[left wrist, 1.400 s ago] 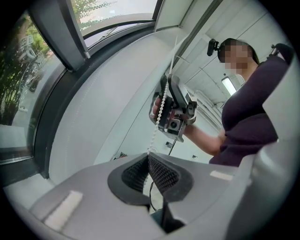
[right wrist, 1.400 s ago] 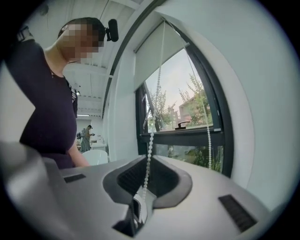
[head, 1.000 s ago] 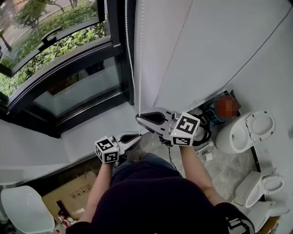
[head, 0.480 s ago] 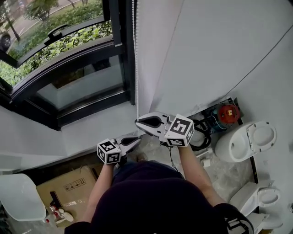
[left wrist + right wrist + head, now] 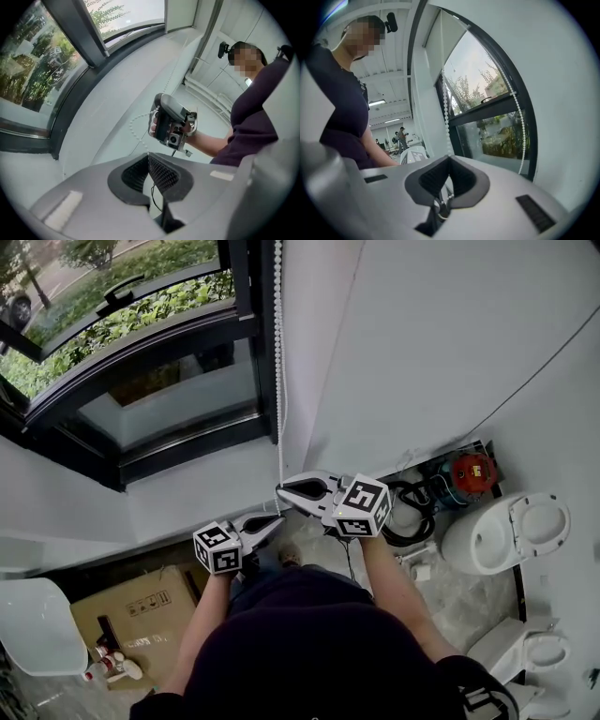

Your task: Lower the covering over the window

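The left tool (image 5: 148, 157) is closed. Its ribbed pads meet at the tip, and the white bead chain (image 5: 278, 381) comes out exactly where they meet, so the pads pinch the chain. In the left gripper view the chain curves up and to the left from that tip, then bends back toward the other tool, which a hand holds just beyond.

The right tool (image 5: 449, 159) is also clamped on the chain. Its pads are pressed together with one strand caught between them. A few beads show below the pads, and the strand rises straight up from the tip beside the dark window frame (image 5: 251, 343). In the right gripper view a second strand hangs further right, across the glass.

In the head view the chain drops along the right edge of the window frame, next to the white wall (image 5: 422, 343), and ends at the right tool's tip, just off the right end of the sill (image 5: 206, 488). The left tool sits slightly lower and to the left, with its tip close under the right one.
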The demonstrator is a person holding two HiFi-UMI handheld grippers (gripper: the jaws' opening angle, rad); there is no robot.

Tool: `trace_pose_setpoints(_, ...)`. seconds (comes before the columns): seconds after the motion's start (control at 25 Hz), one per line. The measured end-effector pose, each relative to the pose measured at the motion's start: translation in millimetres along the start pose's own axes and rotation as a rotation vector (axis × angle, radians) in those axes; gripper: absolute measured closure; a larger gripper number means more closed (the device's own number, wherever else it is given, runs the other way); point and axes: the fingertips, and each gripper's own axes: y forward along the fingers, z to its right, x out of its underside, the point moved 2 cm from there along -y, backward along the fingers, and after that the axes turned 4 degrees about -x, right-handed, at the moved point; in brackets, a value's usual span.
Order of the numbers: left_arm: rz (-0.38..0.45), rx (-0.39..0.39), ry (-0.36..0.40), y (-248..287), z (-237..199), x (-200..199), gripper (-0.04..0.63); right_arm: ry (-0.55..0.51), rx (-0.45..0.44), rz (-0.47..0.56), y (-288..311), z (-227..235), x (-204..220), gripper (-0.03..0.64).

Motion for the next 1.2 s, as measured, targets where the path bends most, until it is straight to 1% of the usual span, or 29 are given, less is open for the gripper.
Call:
trace_pose_setpoints(0.12, 0.017, -0.003, -0.001, -3.2, 0.9, -0.9, 0.583, 0.000, -0.019, 0.003, 3.1, -0.9, -0.3, 0.604)
trace_pose_setpoints(0.28, 0.017, -0.006, 0.006, -3.5, 1.9, -1.8, 0.583, 0.002, -0.030, 0.009, 1.6, 1.3, 0.6, 0.604)
trace_pose_setpoints(0.32, 0.021, -0.004, 0.009, -2.9, 2.5, -3.0, 0.583, -0.006, -0.030, -0.003, 1.4, 2.1, 2.2, 0.604)
trace_pose_setpoints(0.4, 0.030, 0.000, 0.013, -1.6, 4.4, -6.4, 0.583, -0.030, -0.030, -0.070, 4.2, 3.8, 13.9, 0.604)
trace_pose_setpoints(0.44, 0.033, 0.003, 0.015, -0.8, 5.3, -7.8, 0.583, -0.033, -0.032, -0.102, 5.8, 4.9, 22.7, 0.604)
trace_pose_setpoints(0.48, 0.032, 0.006, 0.017, 0.0, 6.1, -8.4, 0.583, -0.020, -0.032, -0.110, 6.0, 6.2, 30.0, 0.604)
trace_pose_setpoints(0.6, 0.020, 0.014, 0.021, 1.8, 6.8, -8.5, 0.583, 0.039, -0.026, -0.062, 0.2, 9.5, 35.7, 0.604)
trace_pose_setpoints(0.68, 0.019, 0.018, 0.019, 3.1, 6.4, -9.2, 0.583, 0.041, -0.028, -0.062, -2.0, 10.6, 34.4, 0.604)
trace_pose_setpoints(0.76, 0.014, 0.023, 0.019, 6.3, 6.0, -8.9, 0.583, 0.031, -0.028, -0.097, -2.4, 12.6, 39.3, 0.604)
trace_pose_setpoints(0.84, 0.003, 0.028, 0.018, 10.7, 6.2, -8.9, 0.583, 0.014, -0.026, -0.174, -1.4, 14.0, 55.0, 0.604)
trace_pose_setpoints(0.88, -0.001, 0.029, 0.018, 12.3, 6.2, -9.5, 0.583, 0.020, -0.026, -0.193, -1.0, 14.0, 62.4, 0.604)
trace_pose_setpoints(1.0, -0.008, 0.030, 0.022, 14.1, 5.5, -12.4, 0.583, 0.077, -0.029, -0.144, -1.2, 12.9, 68.3, 0.604)
trace_pose_setpoints(1.08, -0.010, 0.027, 0.027, 14.7, 3.8, -13.6, 0.583, 0.084, -0.031, -0.130, 0.2, 13.2, 67.4, 0.604)
trace_pose_setpoints(1.2, -0.012, 0.021, 0.033, 15.5, 1.6, -14.9, 0.583, 0.077, -0.035, -0.141, 1.8, 15.5, 67.4, 0.604)
